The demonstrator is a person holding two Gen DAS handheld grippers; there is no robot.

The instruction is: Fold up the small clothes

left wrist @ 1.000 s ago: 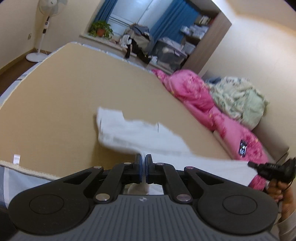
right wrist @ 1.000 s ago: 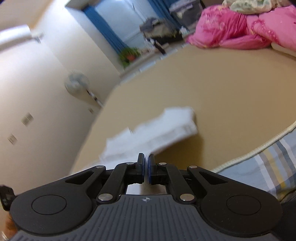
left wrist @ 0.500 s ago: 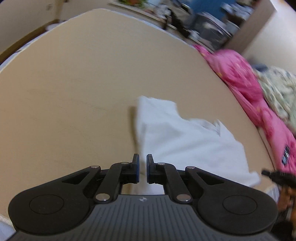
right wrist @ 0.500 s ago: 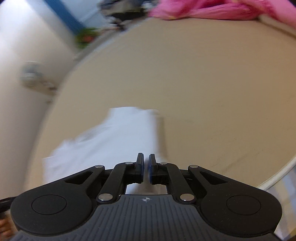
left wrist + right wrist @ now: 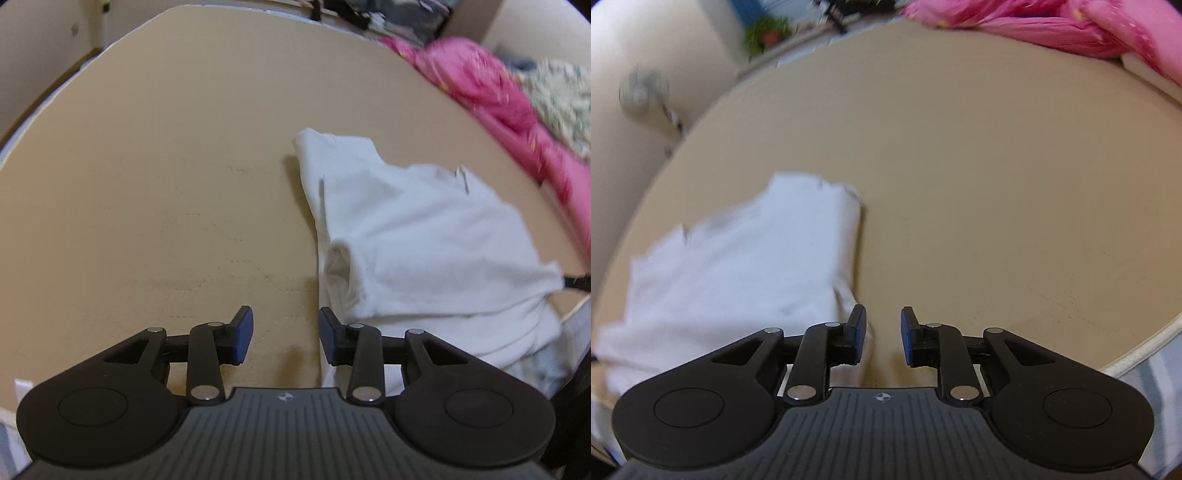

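Between the two grippers lies the white shirt [image 5: 424,243], just right of the spread, empty left gripper [image 5: 286,334] and just left of the right gripper [image 5: 879,334], whose jaws have also just been opening on nothing.

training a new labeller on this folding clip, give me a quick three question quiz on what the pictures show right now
1. True or false: the left hand-held gripper is clamped on the white shirt.
2. What colour is the bedding heaped beyond the shirt?
3. In the right wrist view, the shirt lies: A) left of the right hand-held gripper, B) right of it, C) between its pads.

Key: 1 false, its jaws have just been opening and hold nothing; 2 pink; 3 A.
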